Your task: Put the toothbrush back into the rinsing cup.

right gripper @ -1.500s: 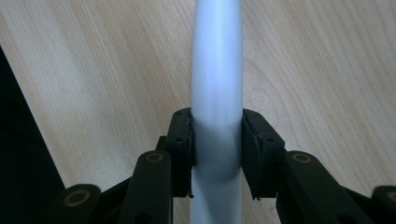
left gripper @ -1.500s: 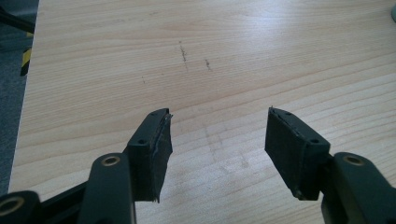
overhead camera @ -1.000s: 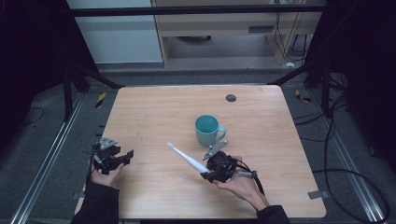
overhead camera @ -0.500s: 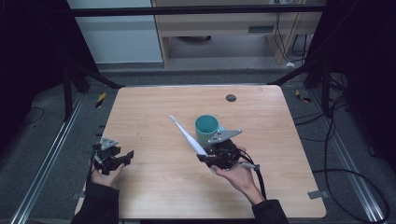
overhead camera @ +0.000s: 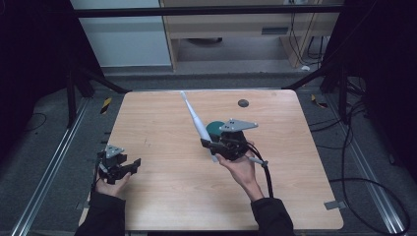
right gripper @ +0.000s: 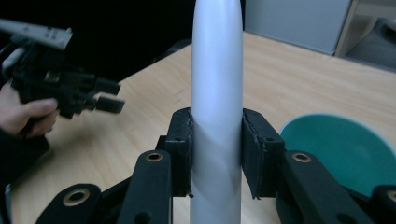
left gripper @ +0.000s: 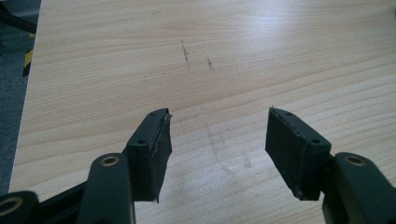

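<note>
My right gripper (overhead camera: 210,145) is shut on the lower part of a long white tapered stick (overhead camera: 193,117), which slants up and away to the left above the table. In the right gripper view the stick (right gripper: 217,70) rises between the two jaws of the right gripper (right gripper: 217,151). A teal mug (overhead camera: 214,128) stands just behind this gripper, and its open mouth (right gripper: 336,144) lies to the right of the jaws. My left gripper (overhead camera: 131,165) rests low near the table's left edge, open and holding nothing; bare wood lies between its jaws (left gripper: 217,140).
The wooden table (overhead camera: 157,123) has a small dark round spot (overhead camera: 242,103) near its far edge. A black cable (overhead camera: 268,182) trails from the right gripper along the forearm. The left gripper (right gripper: 108,97) and its hand appear at the left of the right gripper view.
The right gripper rose and moved back toward the mug, swinging the white stick from low over the table to a steep slant. The left gripper stayed put.
</note>
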`<action>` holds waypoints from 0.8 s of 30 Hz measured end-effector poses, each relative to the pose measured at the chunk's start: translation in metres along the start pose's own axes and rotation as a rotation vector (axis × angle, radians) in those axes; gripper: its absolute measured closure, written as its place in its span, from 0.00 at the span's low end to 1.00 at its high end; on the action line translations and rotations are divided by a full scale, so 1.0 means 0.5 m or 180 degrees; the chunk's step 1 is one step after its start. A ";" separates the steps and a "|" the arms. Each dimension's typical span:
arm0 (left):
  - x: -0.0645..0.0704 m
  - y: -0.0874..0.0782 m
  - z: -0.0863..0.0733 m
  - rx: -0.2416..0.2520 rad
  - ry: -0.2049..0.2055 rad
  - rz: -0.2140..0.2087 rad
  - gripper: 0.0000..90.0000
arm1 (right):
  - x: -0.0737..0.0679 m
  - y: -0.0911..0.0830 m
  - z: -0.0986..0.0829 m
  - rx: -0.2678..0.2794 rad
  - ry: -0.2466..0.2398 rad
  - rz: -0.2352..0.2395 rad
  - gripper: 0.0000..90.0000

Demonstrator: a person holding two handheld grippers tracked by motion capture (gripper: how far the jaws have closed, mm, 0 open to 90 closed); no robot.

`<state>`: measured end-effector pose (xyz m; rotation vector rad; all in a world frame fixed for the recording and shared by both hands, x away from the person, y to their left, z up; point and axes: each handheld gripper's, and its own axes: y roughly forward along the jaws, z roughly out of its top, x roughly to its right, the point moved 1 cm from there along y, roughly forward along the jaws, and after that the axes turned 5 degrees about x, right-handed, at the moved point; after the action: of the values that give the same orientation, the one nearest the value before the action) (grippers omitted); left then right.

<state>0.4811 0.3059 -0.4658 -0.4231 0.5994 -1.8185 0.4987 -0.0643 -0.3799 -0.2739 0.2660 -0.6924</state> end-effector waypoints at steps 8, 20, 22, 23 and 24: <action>-0.001 -0.001 0.000 0.0014 -0.0005 0.0000 0.44 | 0.035 0.028 0.036 0.0218 0.0108 -0.0186 0.74; 0.001 0.000 0.000 0.0032 -0.0005 -0.0004 0.44 | 0.091 0.060 0.072 0.0499 0.0195 -0.0489 0.74; 0.000 -0.001 0.000 0.0045 -0.0015 -0.0005 0.44 | 0.100 0.065 0.073 0.0506 0.0188 -0.0531 0.74; -0.001 -0.001 0.000 0.0042 -0.0013 -0.0003 0.44 | 0.105 0.068 0.074 0.0511 0.0198 -0.0542 0.74; -0.001 0.000 0.000 0.0047 -0.0025 -0.0004 0.44 | 0.109 0.071 0.074 0.0506 0.0202 -0.0565 0.74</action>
<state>0.4812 0.3066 -0.4659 -0.4204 0.5800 -1.8206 0.5721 -0.0680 -0.3657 -0.1245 0.2474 -0.8941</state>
